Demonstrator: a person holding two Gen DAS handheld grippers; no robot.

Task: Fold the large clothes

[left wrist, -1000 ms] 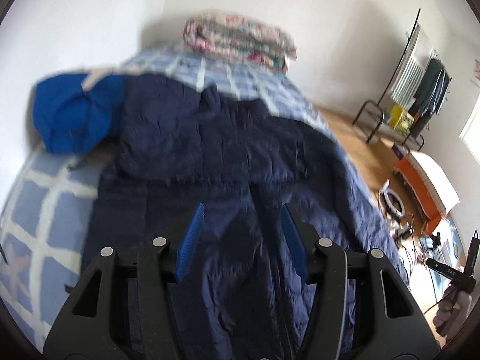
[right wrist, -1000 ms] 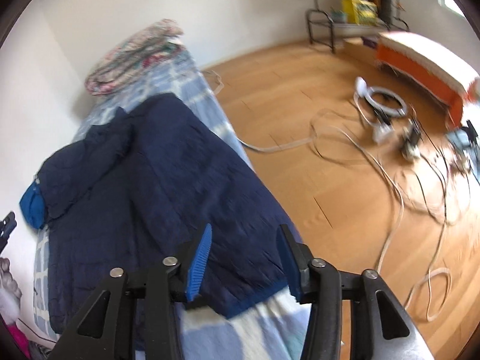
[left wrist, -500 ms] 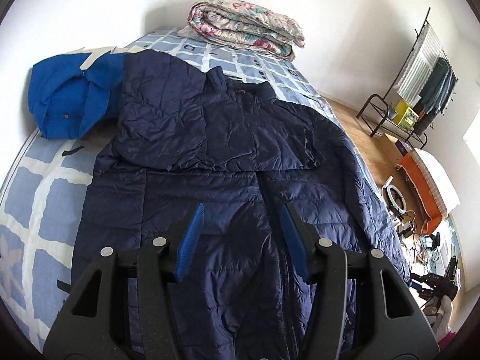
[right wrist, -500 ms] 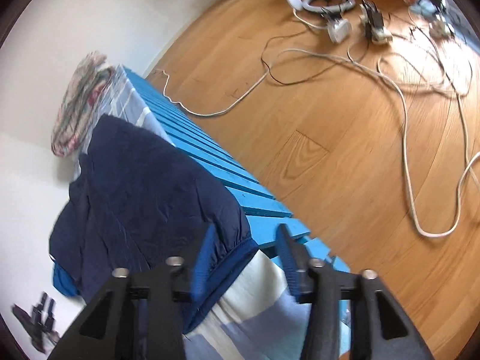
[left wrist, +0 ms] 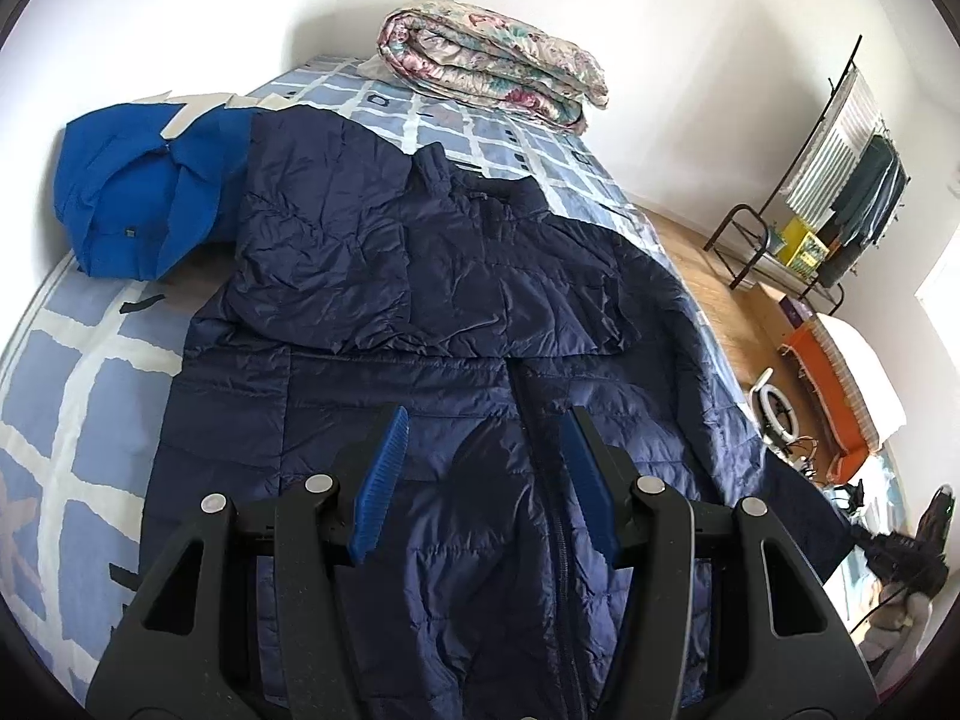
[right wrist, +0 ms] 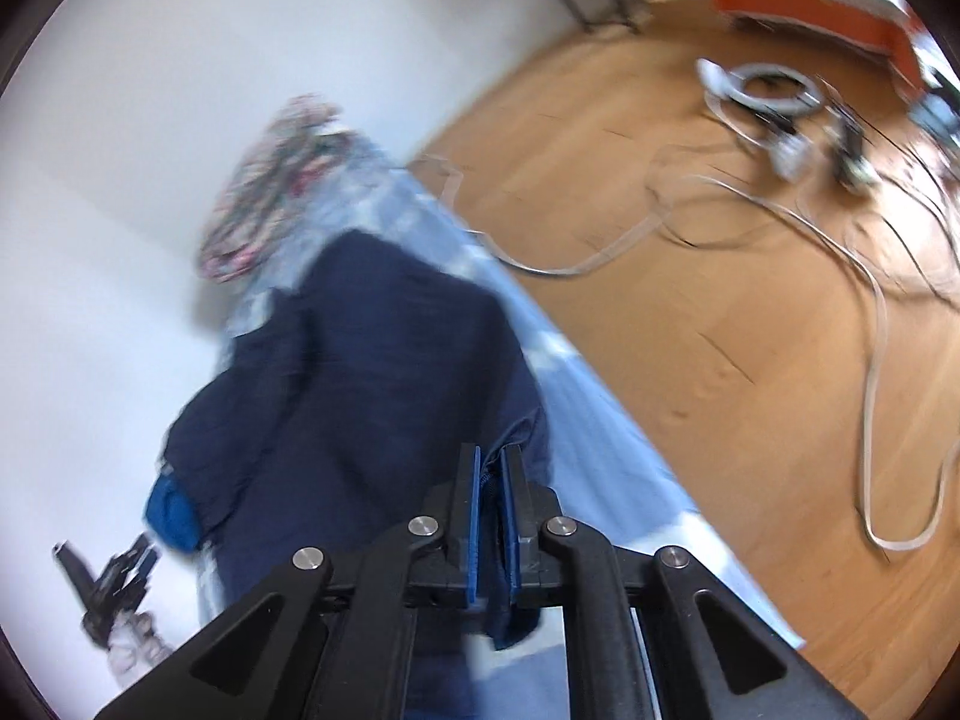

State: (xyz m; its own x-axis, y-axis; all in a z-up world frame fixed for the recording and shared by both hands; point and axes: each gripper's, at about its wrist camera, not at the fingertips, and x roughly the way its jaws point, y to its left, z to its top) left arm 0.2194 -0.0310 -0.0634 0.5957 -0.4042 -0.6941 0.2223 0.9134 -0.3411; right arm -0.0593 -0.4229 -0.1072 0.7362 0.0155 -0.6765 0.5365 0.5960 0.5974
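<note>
A large navy puffer jacket [left wrist: 420, 300] lies front up on the bed, its upper part folded across the chest. My left gripper [left wrist: 486, 480] hangs open just above the jacket's lower front by the zip, nothing between its blue pads [left wrist: 384, 480]. In the blurred right wrist view the jacket [right wrist: 372, 390] stretches away along the bed's edge. My right gripper [right wrist: 492, 480] is closing tight on the hem corner nearest the floor side, the pads pressing dark fabric. That gripper [left wrist: 900, 549] also shows small at the lower right of the left wrist view.
A bright blue garment [left wrist: 138, 198] lies bunched beside the jacket's left shoulder. A folded floral quilt [left wrist: 492, 66] sits at the head of the checked bed sheet [left wrist: 78, 396]. On the wood floor are cables [right wrist: 870, 312], a ring light [right wrist: 774, 84], an orange bench [left wrist: 840, 384] and a clothes rack [left wrist: 840, 198].
The right gripper's jaws went from open beside the hem corner to closed on it, and its view swung and rolled. The left gripper stayed open above the jacket.
</note>
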